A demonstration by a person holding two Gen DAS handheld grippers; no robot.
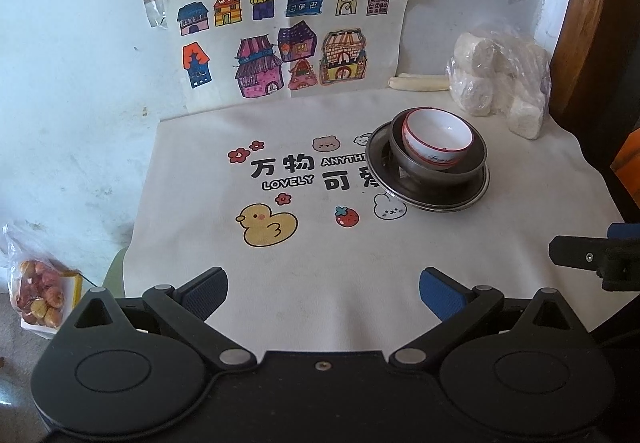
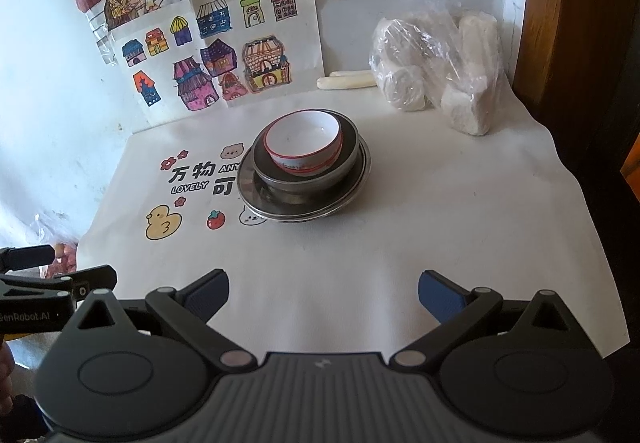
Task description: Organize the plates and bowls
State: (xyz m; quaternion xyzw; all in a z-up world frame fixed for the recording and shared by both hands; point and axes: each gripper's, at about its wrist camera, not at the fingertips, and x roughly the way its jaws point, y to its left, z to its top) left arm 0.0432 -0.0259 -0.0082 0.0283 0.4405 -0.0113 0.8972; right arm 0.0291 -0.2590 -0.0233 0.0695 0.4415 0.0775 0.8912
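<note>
Stacking looks finished: white red-rimmed bowl [image 2: 303, 147] nested in grey metal bowl [image 2: 306, 179] on steel plates [image 2: 304, 209] near the worktop's [image 2: 440, 223] back edge (slightly tilted). Left tool [image 1: 323, 293] and right tool [image 2: 323, 293] gape wide, empty; next, perhaps straighten.

Bare cloth [image 2: 400, 235] before stacked dishes [image 2: 304, 163]; plastic bag [image 2: 436, 71] crowds behind.

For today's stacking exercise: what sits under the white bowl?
The white bowl sits inside a dark metal bowl, which rests on a steel plate. The cloth beneath them is covered.
</note>
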